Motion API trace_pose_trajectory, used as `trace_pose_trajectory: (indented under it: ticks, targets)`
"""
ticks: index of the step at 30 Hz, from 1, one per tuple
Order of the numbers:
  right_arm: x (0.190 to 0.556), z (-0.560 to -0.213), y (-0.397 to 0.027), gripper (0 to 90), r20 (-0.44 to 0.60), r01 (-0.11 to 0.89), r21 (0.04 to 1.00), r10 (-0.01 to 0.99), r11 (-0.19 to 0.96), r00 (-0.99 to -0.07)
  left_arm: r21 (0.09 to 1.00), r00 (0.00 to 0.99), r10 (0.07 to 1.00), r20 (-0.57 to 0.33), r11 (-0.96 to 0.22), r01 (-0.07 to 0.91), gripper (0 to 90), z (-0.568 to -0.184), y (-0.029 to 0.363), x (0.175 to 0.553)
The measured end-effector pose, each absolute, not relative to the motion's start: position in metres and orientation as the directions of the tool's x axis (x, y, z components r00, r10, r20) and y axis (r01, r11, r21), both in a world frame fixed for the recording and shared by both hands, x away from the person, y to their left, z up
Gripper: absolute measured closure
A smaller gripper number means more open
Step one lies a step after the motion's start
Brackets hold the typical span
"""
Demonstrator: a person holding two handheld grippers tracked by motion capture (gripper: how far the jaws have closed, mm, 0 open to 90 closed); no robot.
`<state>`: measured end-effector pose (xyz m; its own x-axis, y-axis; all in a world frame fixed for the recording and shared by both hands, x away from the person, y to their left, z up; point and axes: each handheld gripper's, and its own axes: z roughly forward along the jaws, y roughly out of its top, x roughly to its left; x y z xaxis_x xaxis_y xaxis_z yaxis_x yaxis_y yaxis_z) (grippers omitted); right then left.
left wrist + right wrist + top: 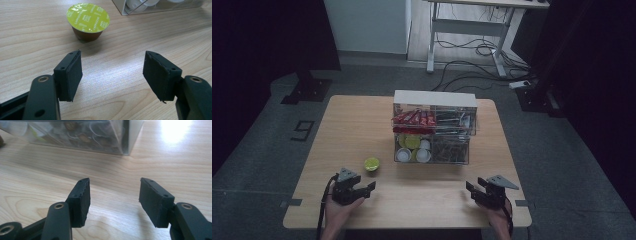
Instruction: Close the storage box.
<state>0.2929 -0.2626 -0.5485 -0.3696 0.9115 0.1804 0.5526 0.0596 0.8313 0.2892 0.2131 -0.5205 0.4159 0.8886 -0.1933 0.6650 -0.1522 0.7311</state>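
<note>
Hovering low over the table, the left gripper (113, 72) has its two black padded jaws spread wide apart with nothing between them, aimed at the small brown coffee capsule with a yellow-green foil lid (87, 21) that stands upright on the light wooden table (120, 50) just ahead and a bit to the jaws' left in the left gripper view. High view: same left gripper (357, 189) sits near the front edge, capsule (372, 163) a short way in front of it, apart from it, just left of the clear plastic two-tier organizer box (432, 131). Right gripper (113, 200) also has jaws apart, empty, over bare wood, facing the organizer's front corner (125, 137); in the high view the right gripper (479, 190) is near the front right edge, well apart from the capsule. Organizer's lower tray holds more capsules with white and yellow lids (412, 150), upper tier has red packets (413, 118); right compartments' contents too murky to name. Step in hand looks like the left-side reach for the loose capsule, not yet touched. To do it well: shift slightly left so the capsule centres between the pads, come in level and low, close on the tapered brown body under the lid rim rather than on the foil, squeeze gently since the cup is light and likely to skid or tip, keep the right gripper clear.
</note>
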Motion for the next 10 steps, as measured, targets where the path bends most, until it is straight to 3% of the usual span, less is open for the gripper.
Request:
trace_pose_trajectory:
  ticks: [10]
  targets:
    - [0.2981, -0.5517, -0.2615, 39.2, 0.157, 0.557, 0.826, 0.912, 0.089, -0.380, 0.736, 0.414, 0.892, -0.184, -0.153, 0.659, 31.9, -0.5197, 0.2135, 0.2892]
